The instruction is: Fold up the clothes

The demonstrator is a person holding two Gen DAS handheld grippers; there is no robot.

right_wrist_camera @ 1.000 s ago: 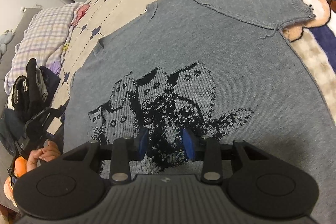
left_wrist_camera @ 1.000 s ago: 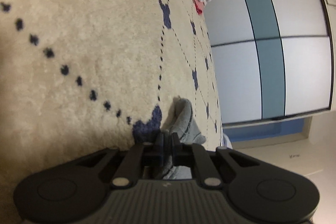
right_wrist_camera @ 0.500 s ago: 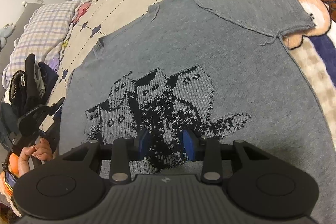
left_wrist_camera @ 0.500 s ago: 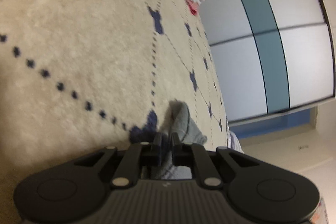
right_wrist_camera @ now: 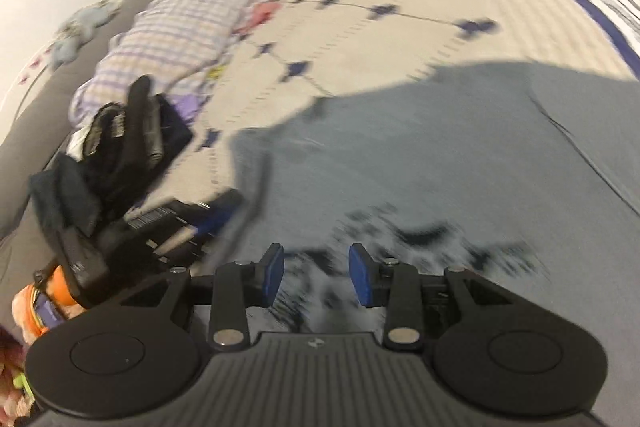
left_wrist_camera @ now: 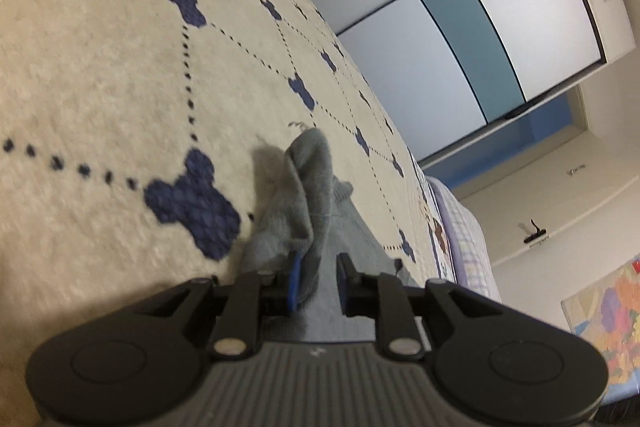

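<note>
Grey knit top [left_wrist_camera: 316, 195] lying on the cream blanket [left_wrist_camera: 100, 67], low middle in both views; left claw [left_wrist_camera: 318, 283] part open, bunched edge loose between the pads, not pinched; right claw [right_wrist_camera: 316, 275] open wide, holding nothing, above the dark print; best to lay the fold flat, smooth bumps; no readable words; bar code blurry.
</note>
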